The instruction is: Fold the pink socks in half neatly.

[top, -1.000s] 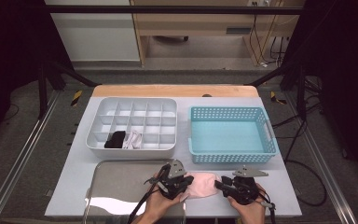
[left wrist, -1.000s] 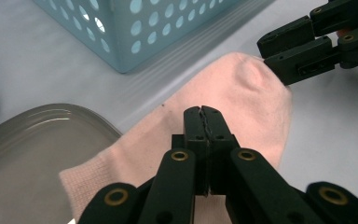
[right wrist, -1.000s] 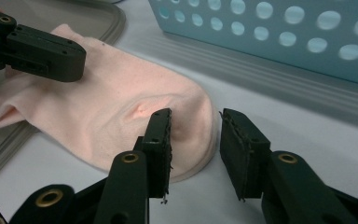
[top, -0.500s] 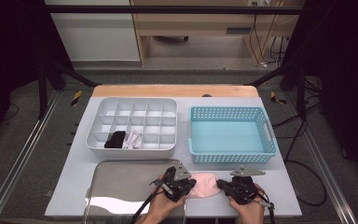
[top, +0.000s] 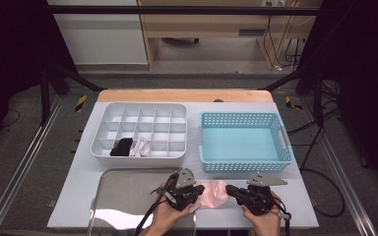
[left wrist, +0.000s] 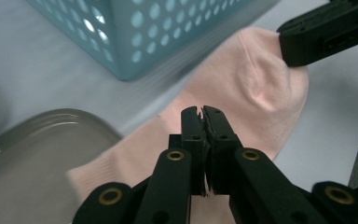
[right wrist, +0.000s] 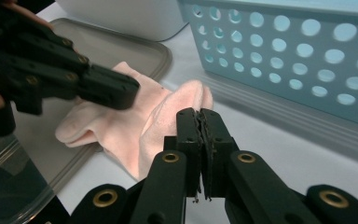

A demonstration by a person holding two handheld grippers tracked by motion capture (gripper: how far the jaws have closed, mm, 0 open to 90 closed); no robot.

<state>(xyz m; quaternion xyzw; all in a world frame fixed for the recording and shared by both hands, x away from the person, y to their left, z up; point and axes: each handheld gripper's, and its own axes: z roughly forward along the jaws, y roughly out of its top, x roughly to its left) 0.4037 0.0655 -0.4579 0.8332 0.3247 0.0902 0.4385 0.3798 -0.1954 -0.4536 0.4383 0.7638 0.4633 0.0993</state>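
Note:
A pink sock [top: 212, 194] lies flat at the table's front edge, between my two grippers. Its left end [right wrist: 79, 126] rests on the rim of a metal tray. My left gripper [left wrist: 203, 111] is shut, its tips low over the sock's middle [left wrist: 242, 93], and I see no fabric between its jaws. My right gripper [right wrist: 200, 113] is shut at the sock's toe end, pinching the edge, and the fabric creases toward its tip [left wrist: 286, 49]. In the high view the left gripper [top: 200, 189] and the right gripper [top: 229, 188] point at each other across the sock.
A metal tray [top: 118, 191] lies at the front left. Behind it, a white divided organizer [top: 138, 105] holds a black sock [top: 121, 146] and a white one [top: 140, 146]. A blue perforated basket [top: 243, 118] stands close behind the right gripper.
The right gripper's jaws have come together at the sock's right end. Both hands have stayed almost in place, and the sock looks a little more bunched between them.

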